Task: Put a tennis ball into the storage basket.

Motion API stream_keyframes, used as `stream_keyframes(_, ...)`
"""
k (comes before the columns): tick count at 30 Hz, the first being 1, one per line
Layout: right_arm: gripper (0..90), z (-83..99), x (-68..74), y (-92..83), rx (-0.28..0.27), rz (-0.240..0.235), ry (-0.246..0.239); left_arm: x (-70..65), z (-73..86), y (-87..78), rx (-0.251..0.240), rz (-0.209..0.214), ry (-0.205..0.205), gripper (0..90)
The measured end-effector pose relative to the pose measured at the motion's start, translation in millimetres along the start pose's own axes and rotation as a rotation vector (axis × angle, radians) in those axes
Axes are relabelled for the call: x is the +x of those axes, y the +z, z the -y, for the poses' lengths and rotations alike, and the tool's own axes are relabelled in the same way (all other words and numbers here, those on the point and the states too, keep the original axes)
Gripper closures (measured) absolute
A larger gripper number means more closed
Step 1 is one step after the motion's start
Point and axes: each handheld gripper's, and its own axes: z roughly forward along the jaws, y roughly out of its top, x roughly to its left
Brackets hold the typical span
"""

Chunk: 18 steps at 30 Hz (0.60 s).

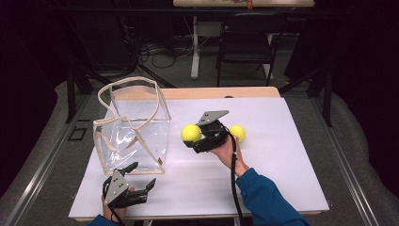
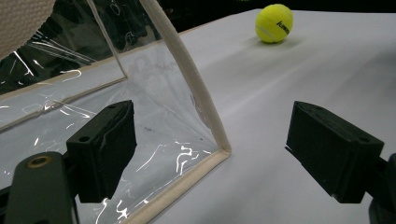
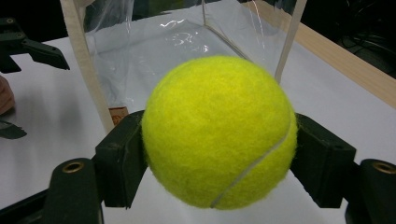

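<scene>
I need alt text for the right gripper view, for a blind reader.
A yellow tennis ball is clamped between the right gripper's two black jaws, above a white table. Behind it stands a clear plastic bag with beige trim.

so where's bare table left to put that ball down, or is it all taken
Plenty free: the right half of the table beyond the loose tennis ball, and the near strip between both hands. Crowded only at left, around the clear bag and left tongs. The right tongs hold a ball.
</scene>
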Motion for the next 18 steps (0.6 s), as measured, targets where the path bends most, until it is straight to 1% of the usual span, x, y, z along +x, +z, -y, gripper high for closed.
stream_keyframes(5,26.0,-5.7,-2.9,-1.0,-0.003,-0.002,-0.004,0.2,0.2,-1.0,0.0,-0.006,-0.003,15.7)
stream_keyframes(9,26.0,-10.4,-4.7,-2.3,0.002,0.0,-0.01,-0.4,0.1,-1.4,-0.001,-0.004,-0.001,15.7)
stream_keyframes(18,26.1,-19.7,-6.8,-3.2,-0.008,-0.004,-0.019,-0.2,0.3,-2.4,-0.002,-0.004,-0.002,15.7)
